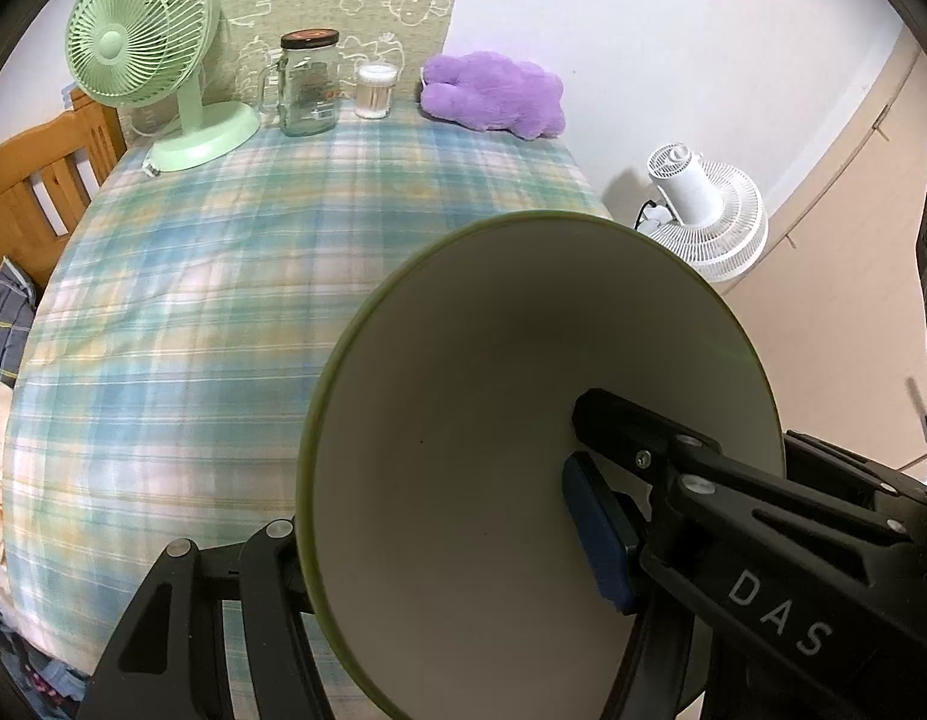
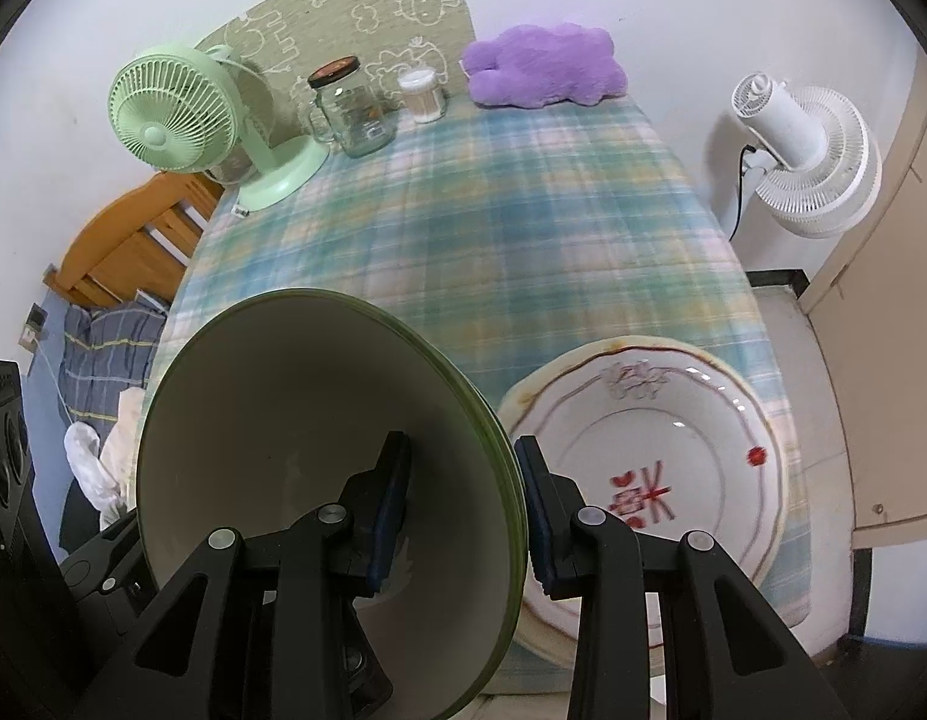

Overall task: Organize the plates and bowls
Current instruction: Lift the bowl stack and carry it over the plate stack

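Right wrist view: right gripper [image 2: 460, 516] pinches the wall of a green-rimmed cream bowl [image 2: 295, 420], tilted beside a white scalloped plate with red markings [image 2: 691, 420] on the plaid-covered table [image 2: 463, 228]. Left gripper [image 1: 439, 540] clamps a similar bowl's wall too. Mint desk fan [image 2: 169, 114] sits way back.

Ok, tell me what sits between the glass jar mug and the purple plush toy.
A clear tub of cotton swabs stands between the glass jar mug and the purple plush toy; both wrist views show it.
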### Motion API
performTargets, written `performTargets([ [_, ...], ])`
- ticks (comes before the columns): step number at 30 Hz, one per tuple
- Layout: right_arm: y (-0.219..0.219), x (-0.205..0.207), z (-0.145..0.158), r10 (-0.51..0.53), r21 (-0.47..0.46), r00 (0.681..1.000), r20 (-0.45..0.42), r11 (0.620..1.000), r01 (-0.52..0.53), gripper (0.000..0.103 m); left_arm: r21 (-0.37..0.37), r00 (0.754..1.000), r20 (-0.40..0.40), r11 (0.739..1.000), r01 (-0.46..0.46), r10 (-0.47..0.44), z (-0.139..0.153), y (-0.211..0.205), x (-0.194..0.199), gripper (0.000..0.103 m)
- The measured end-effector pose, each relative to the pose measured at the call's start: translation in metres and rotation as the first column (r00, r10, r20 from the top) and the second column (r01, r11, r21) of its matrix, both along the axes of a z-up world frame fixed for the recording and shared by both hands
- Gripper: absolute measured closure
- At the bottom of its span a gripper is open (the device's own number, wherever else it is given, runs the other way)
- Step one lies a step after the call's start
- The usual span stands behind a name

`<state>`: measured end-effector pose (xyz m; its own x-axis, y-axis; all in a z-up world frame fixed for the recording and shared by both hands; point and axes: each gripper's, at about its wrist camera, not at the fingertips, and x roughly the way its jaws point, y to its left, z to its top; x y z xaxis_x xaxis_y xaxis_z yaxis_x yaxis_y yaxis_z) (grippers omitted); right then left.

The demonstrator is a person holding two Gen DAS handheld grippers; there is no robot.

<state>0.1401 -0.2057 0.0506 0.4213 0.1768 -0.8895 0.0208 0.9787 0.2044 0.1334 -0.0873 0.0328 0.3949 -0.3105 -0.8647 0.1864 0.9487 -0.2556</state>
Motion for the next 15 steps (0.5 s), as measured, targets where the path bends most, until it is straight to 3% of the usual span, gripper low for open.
performTargets([
  [15, -0.059, 0.002, -0.004, 0.031, -0.015, 0.999, -0.014, 0.999, -0.031, 0.065, -0.01, 1.0, -0.012, 1.0, -0.028, 0.028, -0.008, -0.058, -0.003, 0.037],
])
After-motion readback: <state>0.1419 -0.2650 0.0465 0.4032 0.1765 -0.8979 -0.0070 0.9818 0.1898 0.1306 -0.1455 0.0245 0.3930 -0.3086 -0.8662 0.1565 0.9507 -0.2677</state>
